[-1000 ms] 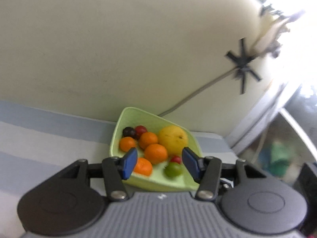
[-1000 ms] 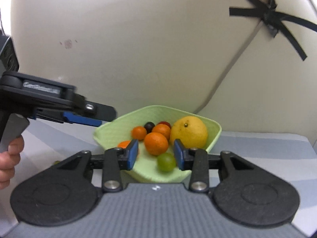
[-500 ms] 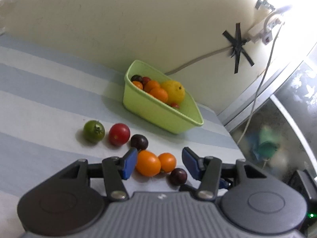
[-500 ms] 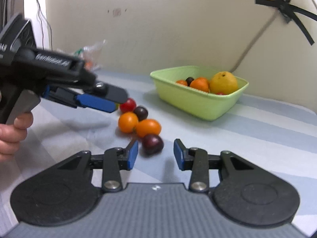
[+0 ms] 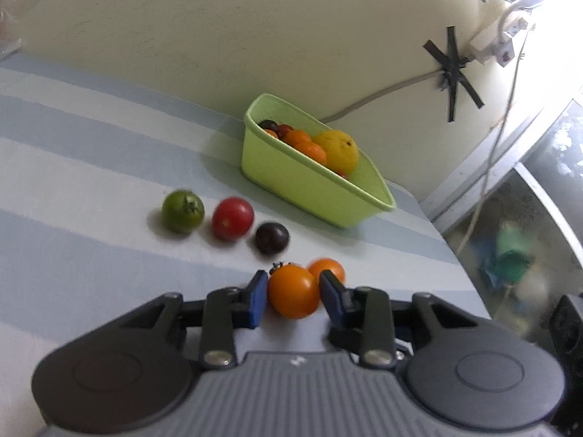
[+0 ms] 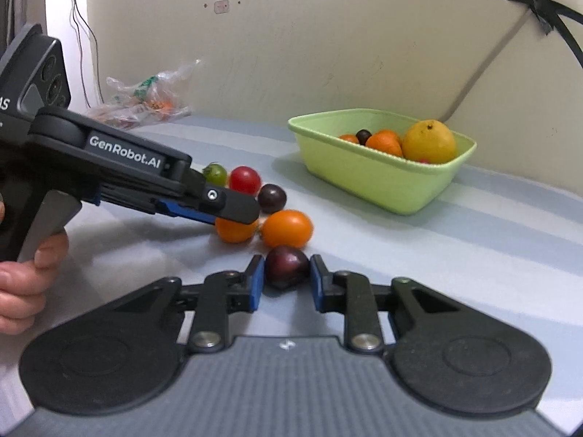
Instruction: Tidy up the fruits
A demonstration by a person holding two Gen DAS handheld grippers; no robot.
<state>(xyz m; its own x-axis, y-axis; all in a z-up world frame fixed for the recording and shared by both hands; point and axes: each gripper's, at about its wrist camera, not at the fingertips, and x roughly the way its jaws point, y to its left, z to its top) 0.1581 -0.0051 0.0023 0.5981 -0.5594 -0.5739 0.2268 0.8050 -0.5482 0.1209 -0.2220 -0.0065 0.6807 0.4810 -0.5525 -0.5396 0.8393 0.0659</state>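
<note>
On the striped tablecloth lies a loose cluster of small fruits. The jaws of my left gripper (image 5: 293, 279) are closing, and their blue pads touch both sides of an orange tomato (image 5: 293, 293). A second orange tomato (image 5: 328, 268) sits just behind it. My right gripper (image 6: 286, 263) is shut on a dark purple fruit (image 6: 286, 267) that rests on the cloth. Farther off lie a green tomato (image 5: 182, 211), a red tomato (image 5: 232, 218) and another dark fruit (image 5: 272, 238). The light green basket (image 5: 302, 182) near the wall holds a yellow citrus (image 5: 337, 149), oranges and small tomatoes.
A crumpled plastic bag (image 6: 145, 98) lies at the back left by the wall. A cable held by black tape (image 5: 452, 73) runs up the wall to a power strip (image 5: 492, 40). The table ends just right of the basket. A hand (image 6: 22, 280) holds the left gripper's handle.
Both grippers came back from the basket and down to the loose fruit. Since half a second ago, the left jaws closed around the orange tomato and the right jaws onto the dark purple fruit.
</note>
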